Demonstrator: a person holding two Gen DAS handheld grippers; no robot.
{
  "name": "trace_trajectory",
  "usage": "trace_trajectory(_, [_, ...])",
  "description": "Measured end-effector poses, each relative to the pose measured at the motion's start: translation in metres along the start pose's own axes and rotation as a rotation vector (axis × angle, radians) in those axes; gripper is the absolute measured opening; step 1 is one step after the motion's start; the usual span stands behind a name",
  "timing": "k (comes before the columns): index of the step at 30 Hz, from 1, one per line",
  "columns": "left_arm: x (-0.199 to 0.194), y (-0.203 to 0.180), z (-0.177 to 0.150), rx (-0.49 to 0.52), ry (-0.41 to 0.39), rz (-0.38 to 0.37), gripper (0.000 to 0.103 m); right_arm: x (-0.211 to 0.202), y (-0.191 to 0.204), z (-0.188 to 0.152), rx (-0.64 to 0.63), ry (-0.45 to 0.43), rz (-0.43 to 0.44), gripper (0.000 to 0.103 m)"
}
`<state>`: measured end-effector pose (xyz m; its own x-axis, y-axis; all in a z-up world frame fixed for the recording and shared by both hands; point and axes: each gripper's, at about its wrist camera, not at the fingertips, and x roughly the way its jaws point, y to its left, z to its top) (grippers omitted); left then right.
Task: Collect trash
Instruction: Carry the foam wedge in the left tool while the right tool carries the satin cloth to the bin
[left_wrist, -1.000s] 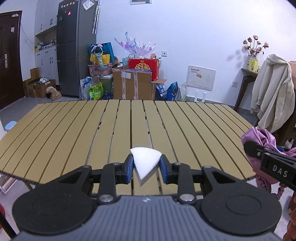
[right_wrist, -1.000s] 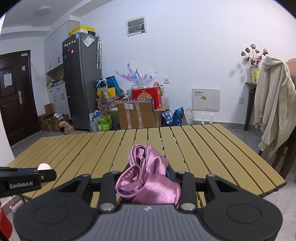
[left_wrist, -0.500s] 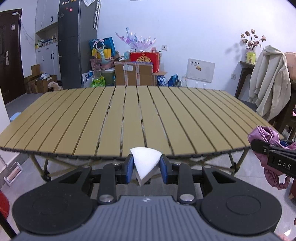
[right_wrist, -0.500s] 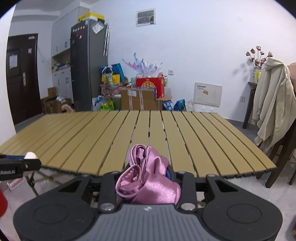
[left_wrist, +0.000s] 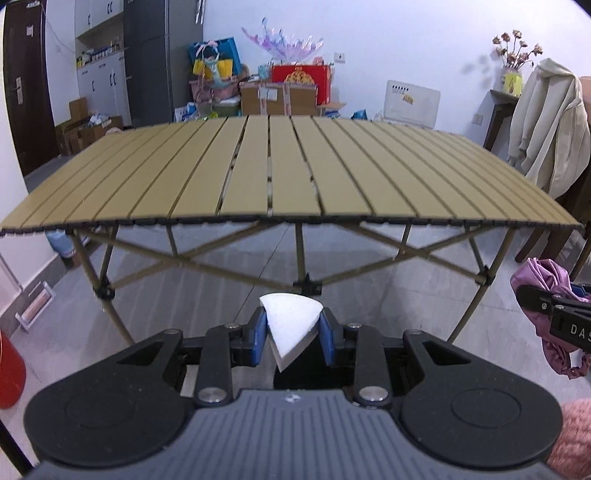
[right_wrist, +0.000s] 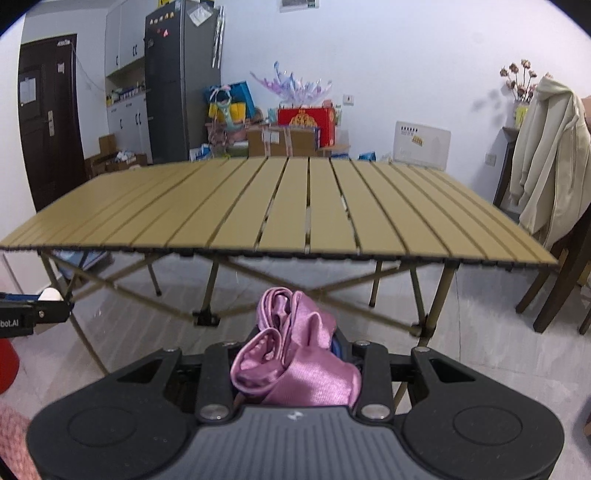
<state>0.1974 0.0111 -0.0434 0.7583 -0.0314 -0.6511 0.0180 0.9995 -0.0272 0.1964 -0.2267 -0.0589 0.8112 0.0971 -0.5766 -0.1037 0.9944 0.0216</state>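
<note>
My left gripper (left_wrist: 290, 328) is shut on a white wedge-shaped piece of foam (left_wrist: 290, 326), held in front of and below the table's near edge. My right gripper (right_wrist: 295, 354) is shut on a crumpled pink satin cloth (right_wrist: 295, 358) that hides its fingers. The cloth and right gripper also show at the right edge of the left wrist view (left_wrist: 546, 306). The left gripper with the white piece shows at the left edge of the right wrist view (right_wrist: 37, 310).
A slatted yellow folding table (left_wrist: 288, 177) stands ahead over crossed legs and a grey tiled floor. A red container (left_wrist: 9, 373) stands at the lower left. A chair with a cream jacket (left_wrist: 546, 125) is at the right. Boxes and a fridge line the far wall.
Both grippers have moved back and down from over the table; the tabletop is now ahead and its legs and the floor have come into view. Both grips are unchanged.
</note>
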Motion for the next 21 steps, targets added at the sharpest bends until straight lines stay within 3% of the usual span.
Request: trace_trajectory(21, [0.077,0.022,-0.085,-0.031,0.242,0.066,0.03,0.061,0.02,-0.088,-0.019,0.246,-0.001,0.034])
